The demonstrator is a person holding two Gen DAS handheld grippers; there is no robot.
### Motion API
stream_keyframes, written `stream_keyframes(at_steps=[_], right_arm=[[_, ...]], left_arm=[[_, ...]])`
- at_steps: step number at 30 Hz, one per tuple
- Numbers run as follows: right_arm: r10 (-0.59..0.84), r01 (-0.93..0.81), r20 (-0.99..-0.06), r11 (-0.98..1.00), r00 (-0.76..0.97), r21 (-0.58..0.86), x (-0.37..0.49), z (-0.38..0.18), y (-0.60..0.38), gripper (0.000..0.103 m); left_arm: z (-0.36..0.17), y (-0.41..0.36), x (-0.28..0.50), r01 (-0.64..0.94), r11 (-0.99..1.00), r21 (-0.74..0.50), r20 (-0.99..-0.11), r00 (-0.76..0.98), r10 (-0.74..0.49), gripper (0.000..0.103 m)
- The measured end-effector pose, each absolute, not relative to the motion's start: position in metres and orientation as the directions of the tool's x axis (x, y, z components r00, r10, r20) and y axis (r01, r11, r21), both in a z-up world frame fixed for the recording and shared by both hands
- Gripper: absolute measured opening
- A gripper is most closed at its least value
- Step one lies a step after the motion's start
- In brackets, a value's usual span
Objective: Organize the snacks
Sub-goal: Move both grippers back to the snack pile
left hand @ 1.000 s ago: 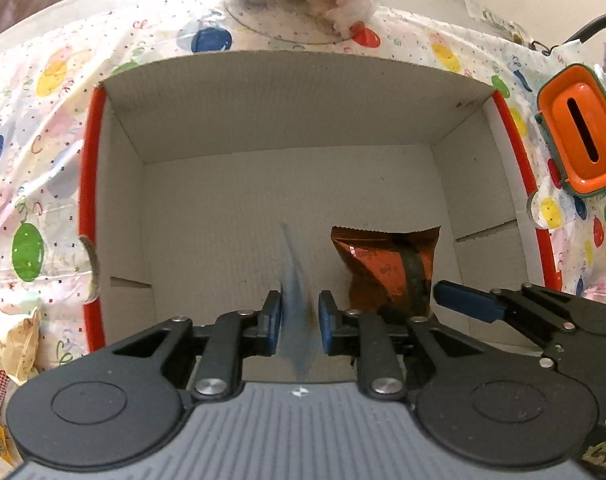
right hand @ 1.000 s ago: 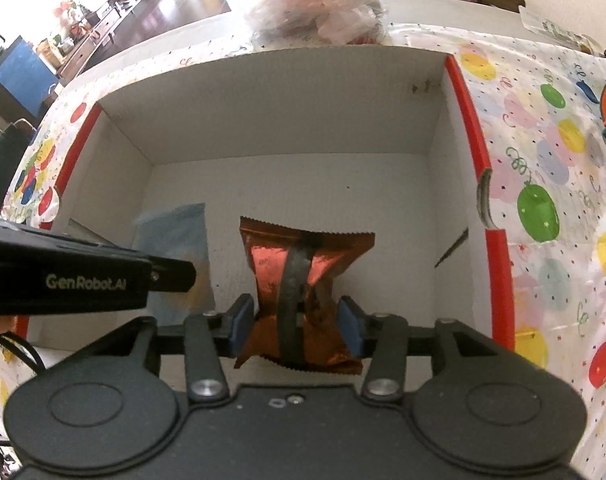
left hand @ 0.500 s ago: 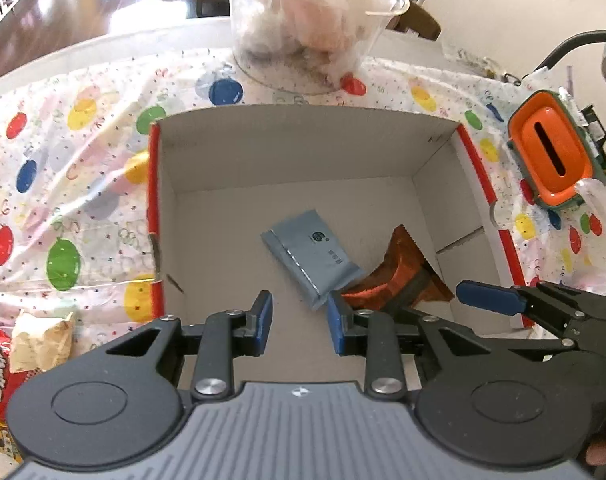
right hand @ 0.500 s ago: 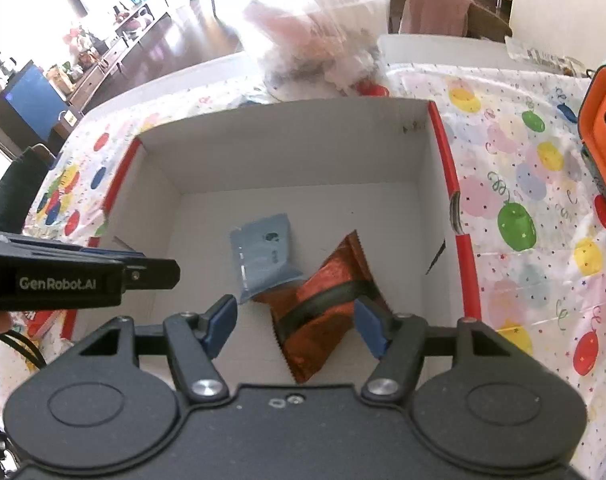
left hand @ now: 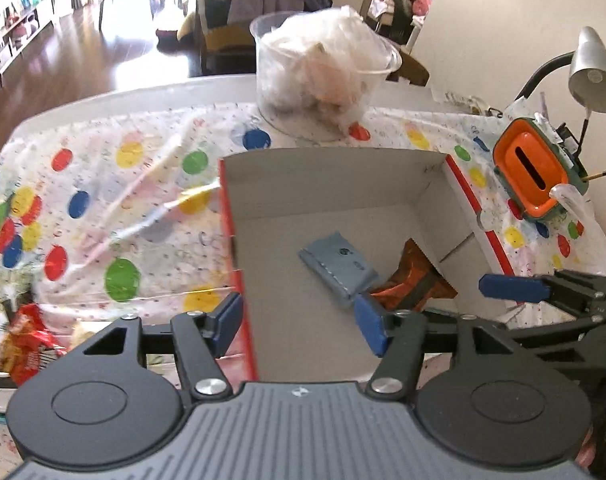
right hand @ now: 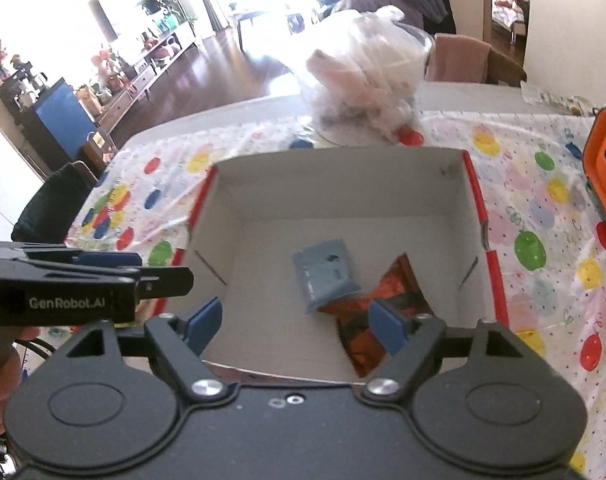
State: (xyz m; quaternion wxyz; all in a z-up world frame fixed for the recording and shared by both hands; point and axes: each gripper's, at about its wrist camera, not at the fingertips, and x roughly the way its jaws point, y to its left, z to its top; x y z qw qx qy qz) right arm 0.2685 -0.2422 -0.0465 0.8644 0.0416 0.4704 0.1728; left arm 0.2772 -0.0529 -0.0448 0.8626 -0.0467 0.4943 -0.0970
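The orange snack packet (right hand: 387, 312) is partly hidden: the blue snack packet (right hand: 323, 276) overlaps its 10 o'clock corner, and the right claw (right hand: 299, 322) pad covers its middle. Print on both packets is too blurred to read. Both lie flat on the floor of the white cardboard box (right hand: 335, 188) with red edges, toward its 4 o'clock side, on the balloon-print desk (right hand: 543, 184). The right claw hangs above them, jaws opening, nothing between them. The left claw (left hand: 301, 322) straddles the box's 9 o'clock wall, jaws opening and empty; the packets sit at its 1 o'clock. More snacks (left hand: 27, 344), cut off, lie at 8 o'clock.
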Motion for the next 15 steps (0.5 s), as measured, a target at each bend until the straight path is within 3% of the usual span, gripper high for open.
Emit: stream_keyframes(at_steps=[3, 10, 15], right_arm=[[0.344, -0.272, -0.784, 0.934, 0.517, 0.231, 0.259, -0.039, -0.231, 0.083], [0.389, -0.321, -0.733, 0.916, 0.558, 0.242, 0.232, -0.024, -0.197, 0.098], [0.399, -0.341, -0.722, 0.910, 0.565, 0.236, 0.218, -0.025, -0.169, 0.101]], left_arm=[[-0.039, -0.038, 0.266, 0.118, 0.976, -0.185, -0.832, 0.510, -0.219, 0.069], [-0.030, 0.004, 0.233, 0.111, 0.979, -0.170, -0.808, 0.553, -0.203, 0.070], [-0.029, 0.040, 0.211, 0.069, 0.985, -0.157, -0.790, 0.590, -0.167, 0.076]])
